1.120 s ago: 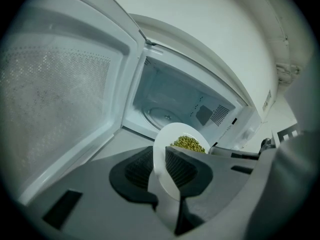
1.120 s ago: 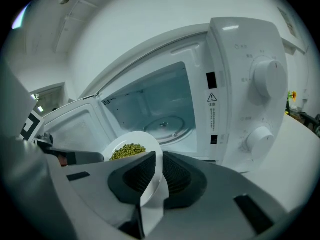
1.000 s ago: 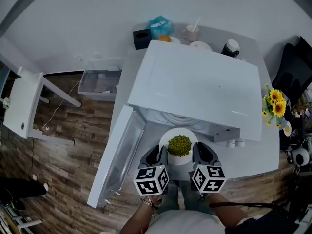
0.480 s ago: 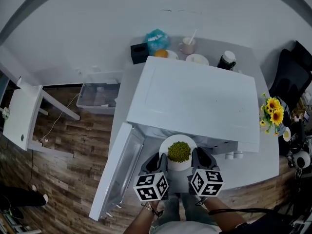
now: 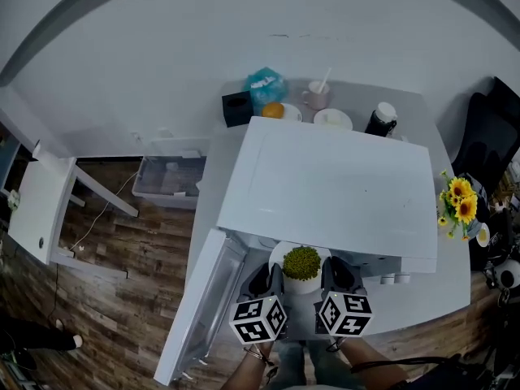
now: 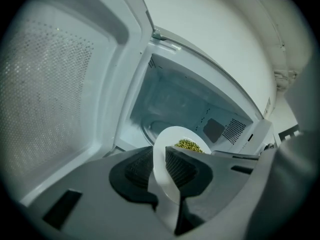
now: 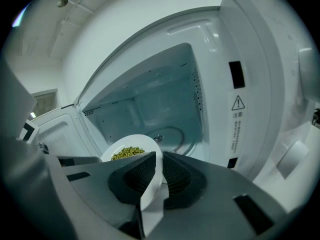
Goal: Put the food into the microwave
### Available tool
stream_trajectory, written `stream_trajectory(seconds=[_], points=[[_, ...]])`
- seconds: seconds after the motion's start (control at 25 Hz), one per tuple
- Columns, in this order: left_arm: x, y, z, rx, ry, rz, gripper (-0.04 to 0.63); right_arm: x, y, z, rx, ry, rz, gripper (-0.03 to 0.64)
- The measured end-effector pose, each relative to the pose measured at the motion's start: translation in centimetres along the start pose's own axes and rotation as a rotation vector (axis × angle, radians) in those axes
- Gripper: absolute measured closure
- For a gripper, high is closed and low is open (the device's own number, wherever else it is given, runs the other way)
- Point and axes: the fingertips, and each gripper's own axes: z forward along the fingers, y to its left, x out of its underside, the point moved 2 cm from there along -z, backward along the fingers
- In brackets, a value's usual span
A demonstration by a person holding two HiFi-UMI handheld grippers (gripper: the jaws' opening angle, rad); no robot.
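The left gripper (image 6: 161, 160) is clamped on the left rim of the plate (image 5: 281, 255) and the right gripper (image 7: 158, 172) on its right rim, with only the thin white edge between each pair of jaws. The plate, with green food (image 5: 301, 262) heaped in the middle, hangs at the mouth of the microwave (image 5: 325, 181). The door (image 5: 199, 303) is swung wide to the left, and the turntable (image 7: 172, 133) is bare. By the look of it the carry is done — what is left is sliding in, setting down and letting go.
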Motion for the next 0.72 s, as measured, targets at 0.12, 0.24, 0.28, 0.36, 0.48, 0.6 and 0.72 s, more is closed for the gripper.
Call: stream_trajectory(seconds=[0.12, 0.24, 0.28, 0.36, 0.48, 0.6, 0.72], points=[[-0.6, 0.1, 0.7, -0.007, -0.011, 0.006, 0.515, -0.3, 0.0, 0.6, 0.011, -0.010, 0.003, 0.560], [-0.9, 0.4, 1.4, -0.012, -0.021, 0.006, 0.515, -0.6, 0.0, 1.3, 0.022, -0.019, 0.000, 0.560], [-1.0, 0.4, 1.6, -0.013, -0.024, 0.005, 0.515, -0.6, 0.0, 1.5, 0.027, -0.022, -0.002, 0.560], [-1.0, 0.5, 2.0, -0.011, -0.034, 0.006, 0.515, -0.7, -0.1, 1.9, 0.034, -0.028, -0.002, 0.560], [-1.3, 0.7, 2.5, -0.008, -0.049, 0.012, 0.515, -0.9, -0.2, 2.4, 0.045, -0.039, 0.000, 0.560], [-1.6, 0.8, 3.1, -0.008, -0.058, 0.023, 0.515, -1.0, -0.2, 2.9, 0.058, -0.052, -0.001, 0.560], [-2.1, 0.8, 3.7, -0.010, -0.069, 0.045, 0.515, -1.2, -0.3, 3.4, 0.069, -0.069, 0.006, 0.560]])
